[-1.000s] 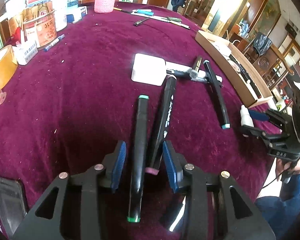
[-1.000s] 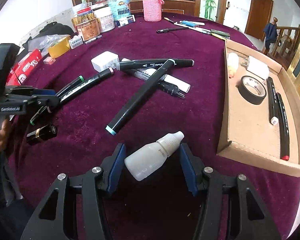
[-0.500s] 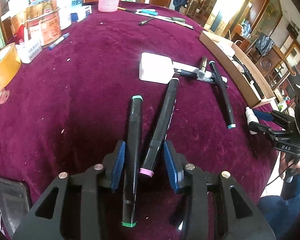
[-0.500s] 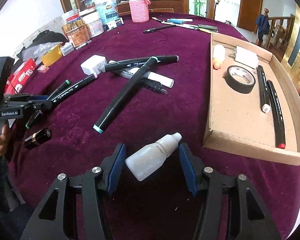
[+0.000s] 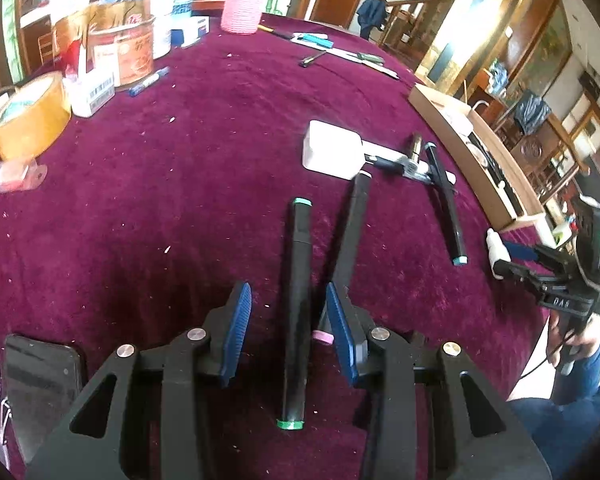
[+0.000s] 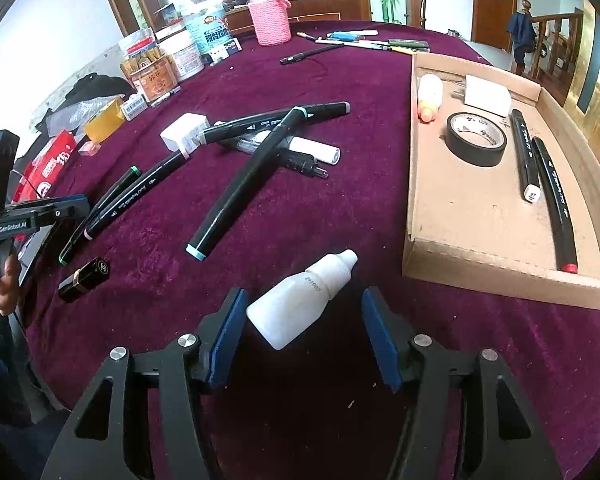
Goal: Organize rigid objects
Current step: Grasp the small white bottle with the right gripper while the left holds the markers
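Straddling a green-capped black marker (image 5: pixel 296 312), the left gripper (image 5: pixel 288 332) has its blue pads spread wide, touching nothing; the marker lies on the cloth between them, pointing to 12 o'clock. A pink-capped marker (image 5: pixel 350 248) lies just right of it, its pink end tucked by the right pad, so a close could catch both; my guess is the wide spread is to centre on the green one first.

Right gripper (image 6: pixel 304 336) likewise released, jaws well apart either side of a white dropper bottle (image 6: pixel 300 300) lying tilted with its nozzle toward 1 o'clock. Pads not touching it. Looks lined up for a side pinch on the body, not yet made.

Cardboard tray (image 6: pixel 500 276) sits at 2 o'clock in the right view, near the bottle, probably the drop target: it already holds a black tape roll (image 6: pixel 476 138), two markers (image 6: pixel 540 168), a white box (image 6: pixel 486 94) and a small bottle with orange cap (image 6: pixel 428 96).

Left on the maroon tablecloth (image 6: pixel 360 208): a teal-capped marker (image 6: pixel 244 184) crossing a long black marker (image 6: pixel 276 120), a white cube adapter (image 6: pixel 182 134), a white tube (image 6: pixel 312 150), a black lipstick (image 6: pixel 84 280) at 9 o'clock. Clutter at the far edge: pink knitted cup (image 6: pixel 270 20), tins, yellow tape roll (image 5: pixel 28 116). Phone (image 5: pixel 40 384) at 8 o'clock in the left view.

Judging by that, sorting is partway done.
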Available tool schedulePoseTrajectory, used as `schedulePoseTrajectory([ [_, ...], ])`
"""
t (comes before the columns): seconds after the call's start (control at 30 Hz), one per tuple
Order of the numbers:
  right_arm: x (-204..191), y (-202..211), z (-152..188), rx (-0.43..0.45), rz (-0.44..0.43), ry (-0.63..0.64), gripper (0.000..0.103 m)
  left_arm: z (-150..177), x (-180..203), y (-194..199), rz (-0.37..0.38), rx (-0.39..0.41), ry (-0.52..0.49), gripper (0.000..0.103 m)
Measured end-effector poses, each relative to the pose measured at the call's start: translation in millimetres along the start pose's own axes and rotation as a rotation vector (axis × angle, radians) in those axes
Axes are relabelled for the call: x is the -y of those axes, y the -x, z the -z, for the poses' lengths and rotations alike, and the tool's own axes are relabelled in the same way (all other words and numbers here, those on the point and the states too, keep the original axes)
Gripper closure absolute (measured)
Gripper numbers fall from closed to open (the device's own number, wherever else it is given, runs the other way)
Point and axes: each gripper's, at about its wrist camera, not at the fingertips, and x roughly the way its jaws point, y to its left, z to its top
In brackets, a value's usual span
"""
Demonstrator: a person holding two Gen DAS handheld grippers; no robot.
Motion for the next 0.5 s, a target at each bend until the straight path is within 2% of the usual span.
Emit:
schedulePoseTrajectory([
  [0.13,0.6,-1.6,0.3,-0.007,0.002,-0.005,0.049,-1.3,9.2,-7.1,-0.013,-0.017,-0.036,0.066],
  [0.3,-1.3,-3.1,-0.6,-0.002,-0.007,-0.03,0.049,-5.8,24.3,-15.8,-0.081,-0.015,-0.088,0.065],
  [0.33,-2.7,-3.9,-0.7,-0.001,-0.003,-0.03,0.05,-5.7,26.5,-15.7,-0.096,-0.007,-0.098,0.066],
  [0.4,-7.4,-5.6,-1.1,0.012,0.024,-0.015,0.061,-3.8,30.5,-15.6,-0.104,0.003,-0.107,0.067],
  [0.47,-14.1,-7.4,-1.2,0.016,0.051,0.031,0.063,-1.3,31.1,-15.4,-0.091,0.002,-0.105,0.067],
  [0.5,-16.8,-7.1,-0.6,0.02,0.036,0.044,0.063,0.9,32.1,-15.1,-0.092,0.002,-0.108,0.067],
])
